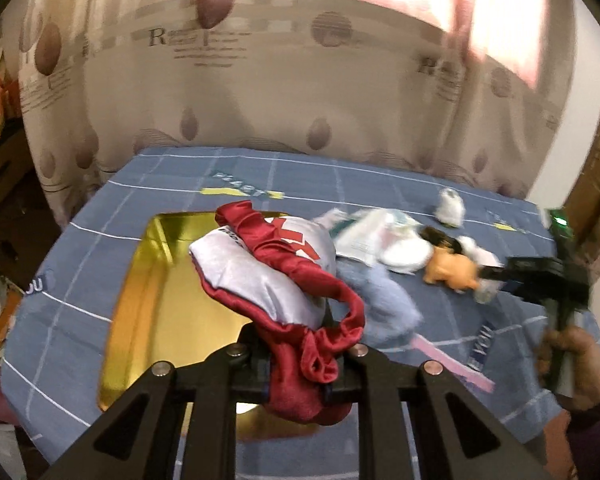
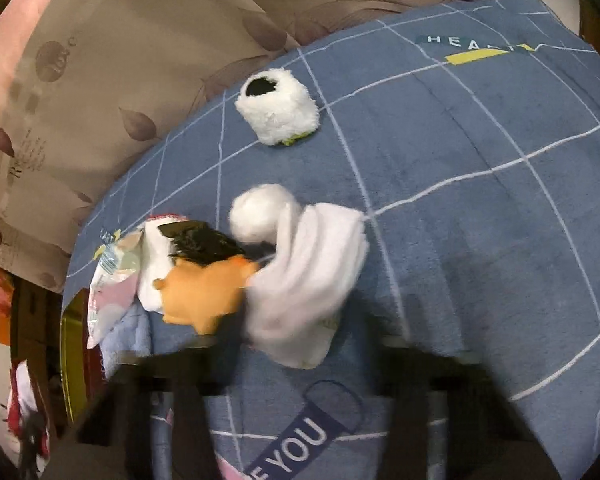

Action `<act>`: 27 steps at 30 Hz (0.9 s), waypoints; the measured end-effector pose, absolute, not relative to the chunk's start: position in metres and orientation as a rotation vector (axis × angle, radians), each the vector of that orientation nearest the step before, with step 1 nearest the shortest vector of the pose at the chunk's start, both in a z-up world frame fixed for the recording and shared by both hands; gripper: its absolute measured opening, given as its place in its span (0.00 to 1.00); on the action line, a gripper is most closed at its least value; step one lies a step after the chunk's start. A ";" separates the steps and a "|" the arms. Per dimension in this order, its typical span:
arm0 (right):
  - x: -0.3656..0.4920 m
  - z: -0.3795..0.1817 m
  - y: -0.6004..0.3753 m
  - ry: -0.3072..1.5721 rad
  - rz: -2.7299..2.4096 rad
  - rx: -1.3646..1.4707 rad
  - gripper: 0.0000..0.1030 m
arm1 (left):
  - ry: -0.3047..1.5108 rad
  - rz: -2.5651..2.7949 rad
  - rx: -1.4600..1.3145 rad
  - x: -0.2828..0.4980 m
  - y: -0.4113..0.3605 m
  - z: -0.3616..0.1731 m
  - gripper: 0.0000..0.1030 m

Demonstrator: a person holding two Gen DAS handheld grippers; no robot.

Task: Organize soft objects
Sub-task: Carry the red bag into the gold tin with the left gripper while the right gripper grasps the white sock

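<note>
left hand-held gripper (image 1: 296,364) is clamped on a red-and-white satin pouch (image 1: 268,276) lower middle over the gold tray (image 1: 156,280), right hand-held gripper (image 2: 296,344) pinching a white cloth (image 2: 312,276) mid-frame on the table (image 2: 480,220)

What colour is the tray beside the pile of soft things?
Shiny gold; the tray shows best in the left wrist view.
</note>
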State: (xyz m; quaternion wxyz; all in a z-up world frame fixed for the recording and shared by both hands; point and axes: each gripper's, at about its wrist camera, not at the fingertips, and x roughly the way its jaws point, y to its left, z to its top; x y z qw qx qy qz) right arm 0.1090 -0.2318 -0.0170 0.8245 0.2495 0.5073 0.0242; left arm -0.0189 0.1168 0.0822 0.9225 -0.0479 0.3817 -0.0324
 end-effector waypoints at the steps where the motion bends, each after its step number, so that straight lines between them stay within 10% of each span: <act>1: 0.108 -0.016 -0.237 1.073 0.061 0.549 0.28 | 0.788 -0.056 -0.097 -0.013 0.122 0.081 0.17; 27: 0.062 0.030 -0.273 0.943 0.161 0.606 0.27 | 0.897 0.158 -0.010 0.081 0.203 0.033 0.63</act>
